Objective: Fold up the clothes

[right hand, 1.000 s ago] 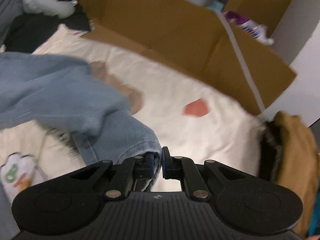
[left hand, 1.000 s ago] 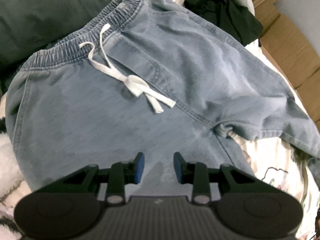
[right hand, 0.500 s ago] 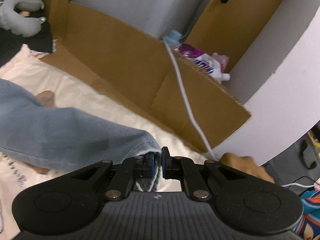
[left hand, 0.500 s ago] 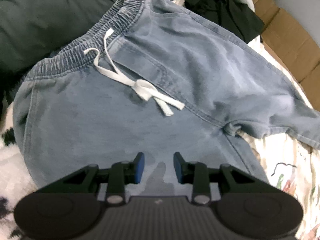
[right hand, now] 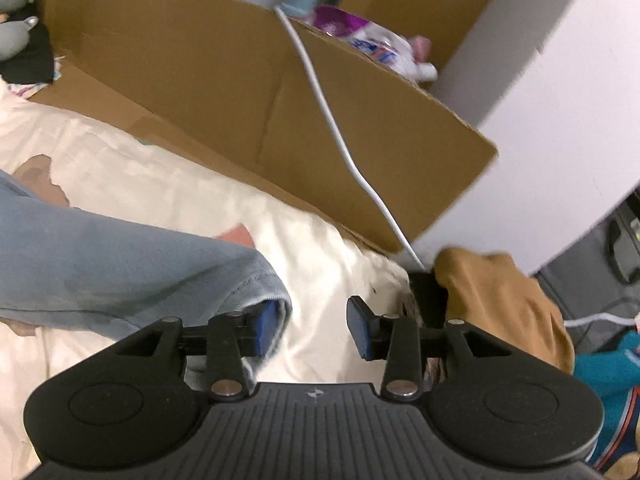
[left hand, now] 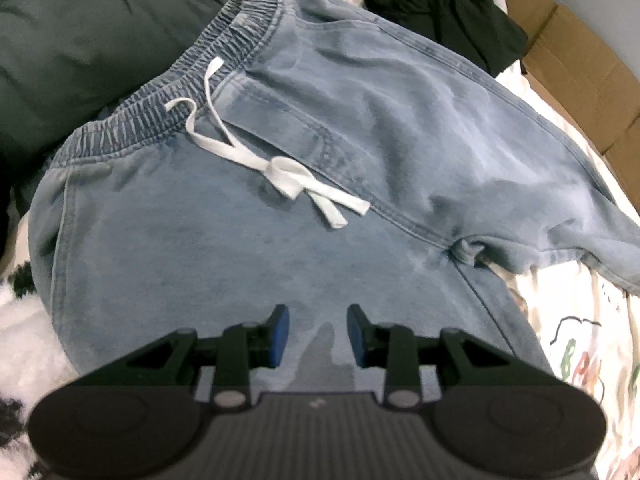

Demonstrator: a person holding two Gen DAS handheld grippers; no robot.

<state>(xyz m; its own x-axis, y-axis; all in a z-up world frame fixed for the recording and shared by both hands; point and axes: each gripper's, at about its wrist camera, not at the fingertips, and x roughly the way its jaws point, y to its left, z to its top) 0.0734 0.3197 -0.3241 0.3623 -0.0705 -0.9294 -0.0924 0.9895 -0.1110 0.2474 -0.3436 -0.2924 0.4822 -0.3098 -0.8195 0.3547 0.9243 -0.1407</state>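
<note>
Light blue denim pants (left hand: 304, 184) with an elastic waistband and a white drawstring (left hand: 256, 160) lie spread on the bed, waistband at the far left. My left gripper (left hand: 318, 334) is open and empty, hovering over the near pant leg. In the right wrist view my right gripper (right hand: 314, 330) is open; the hem of the other pant leg (right hand: 132, 276) lies stretched out on the cream sheet and rests against the left finger (right hand: 266, 328).
A cream printed sheet (right hand: 168, 184) covers the bed. A cardboard box (right hand: 248, 92) with a white cable (right hand: 332, 120) stands behind. A mustard garment (right hand: 504, 300) lies at the right edge. Dark green bedding (left hand: 80, 40) and a black garment (left hand: 444, 20) lie beyond the waistband.
My right gripper has opened and let go of the pant leg hem after pulling it out to the right. My left gripper stays open and has shifted slightly over the pants.
</note>
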